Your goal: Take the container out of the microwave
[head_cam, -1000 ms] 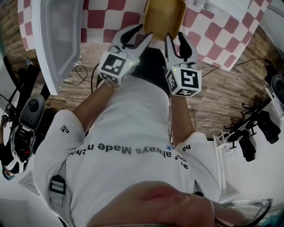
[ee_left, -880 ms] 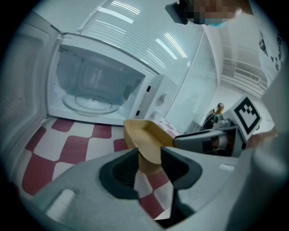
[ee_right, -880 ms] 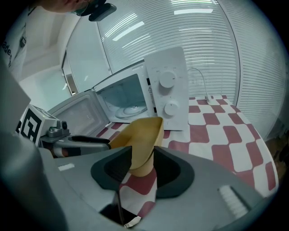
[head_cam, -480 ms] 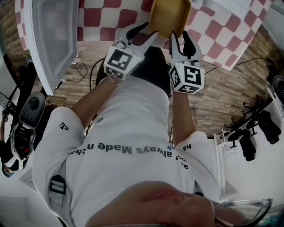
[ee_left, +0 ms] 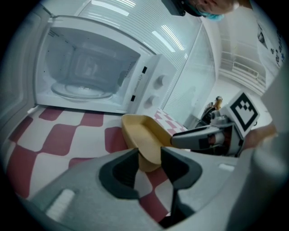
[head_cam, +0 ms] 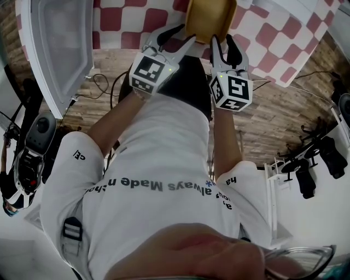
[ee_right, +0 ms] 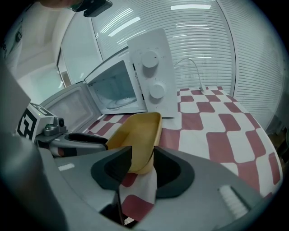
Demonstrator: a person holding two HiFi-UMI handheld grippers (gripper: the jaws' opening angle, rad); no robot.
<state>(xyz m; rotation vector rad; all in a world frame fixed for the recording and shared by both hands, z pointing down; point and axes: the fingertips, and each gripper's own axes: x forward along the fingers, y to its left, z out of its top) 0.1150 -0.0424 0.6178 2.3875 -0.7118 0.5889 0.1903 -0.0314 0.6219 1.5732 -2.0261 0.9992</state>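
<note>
A shallow yellow container (head_cam: 210,16) is held over the red-and-white checked table (head_cam: 262,38), outside the microwave. My left gripper (head_cam: 187,33) is shut on its left side and my right gripper (head_cam: 222,39) on its right side. In the left gripper view the container (ee_left: 143,135) runs away from the left gripper (ee_left: 149,160), with the right gripper (ee_left: 203,137) opposite. In the right gripper view its near end (ee_right: 137,135) sits in my right gripper (ee_right: 142,164). The white microwave (ee_left: 90,67) stands behind, its door open and only the glass turntable inside.
The open microwave door (head_cam: 60,44) hangs out over the table edge on the left. The microwave's control panel with two knobs (ee_right: 151,76) faces the right gripper. Black equipment (head_cam: 33,147) and stands (head_cam: 311,158) are on the wooden floor at both sides.
Both grippers and the container have moved a little farther from my body, toward the top of the head view. The grip on the container is unchanged.
</note>
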